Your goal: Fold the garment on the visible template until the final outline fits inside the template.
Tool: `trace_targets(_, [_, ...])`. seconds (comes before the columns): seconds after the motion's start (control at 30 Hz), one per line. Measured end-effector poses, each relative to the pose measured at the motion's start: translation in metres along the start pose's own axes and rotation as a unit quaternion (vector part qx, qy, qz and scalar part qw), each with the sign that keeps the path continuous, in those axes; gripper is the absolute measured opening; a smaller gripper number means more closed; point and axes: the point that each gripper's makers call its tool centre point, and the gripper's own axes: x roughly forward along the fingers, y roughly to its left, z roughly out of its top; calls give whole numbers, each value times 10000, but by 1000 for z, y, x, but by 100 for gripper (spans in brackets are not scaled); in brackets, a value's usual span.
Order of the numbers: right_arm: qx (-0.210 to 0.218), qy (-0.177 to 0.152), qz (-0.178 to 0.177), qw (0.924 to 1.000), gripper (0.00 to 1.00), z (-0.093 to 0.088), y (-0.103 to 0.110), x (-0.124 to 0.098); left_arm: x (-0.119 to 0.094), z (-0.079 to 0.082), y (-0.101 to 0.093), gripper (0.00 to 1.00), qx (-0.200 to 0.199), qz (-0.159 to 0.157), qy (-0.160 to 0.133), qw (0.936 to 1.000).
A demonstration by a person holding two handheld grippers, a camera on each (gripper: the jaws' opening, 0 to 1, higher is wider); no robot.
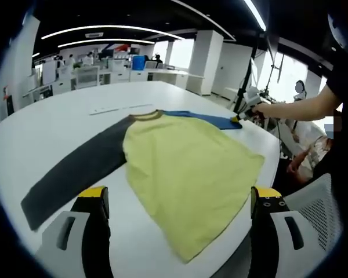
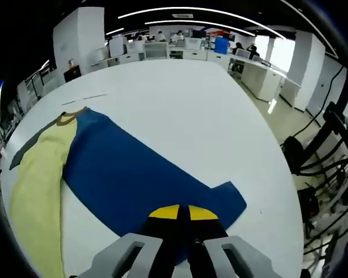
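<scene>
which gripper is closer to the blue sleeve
Right. The right gripper is shut on the blue sleeve near its cuff. The left gripper is open at the shirt's yellow hem, away from that sleeve.

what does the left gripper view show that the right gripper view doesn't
Left gripper view alone: the open left gripper hanging over the near hem, the dark grey sleeve laid out in full, and a person's arm reaching to the far sleeve. Right gripper view alone: the right gripper shut on the blue sleeve at close range, near the cuff. Both share the yellow shirt body, the brown collar and the white table.
</scene>
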Motion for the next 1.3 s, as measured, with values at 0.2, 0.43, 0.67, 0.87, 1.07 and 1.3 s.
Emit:
trace_targets(0.2, [-30,-136,-64,9999,0,12,-1,-10,0,1,0,99,40,-9,-10,10000])
trace_targets(0.43, [-68,-374,-104,9992,0,32,-2,-22,-2,2,-1,99,70,-19,-41,10000])
trace_targets(0.67, [-135,-556,-41,9984,0,52,4,-30,-2,6,-2,99,100,-65,-140,9998])
trace_targets(0.87, [-243,-678,53,9974,0,67,14,-36,-2,8,-3,99,119,-110,-194,9997])
trace_targets(1.07, [-339,-748,181,9965,0,81,26,-39,-3,8,-4,99,139,-128,-207,9996])
trace_targets(1.3, [-431,-762,283,9958,0,90,39,-37,-4,10,-3,99,145,-118,-313,9993])
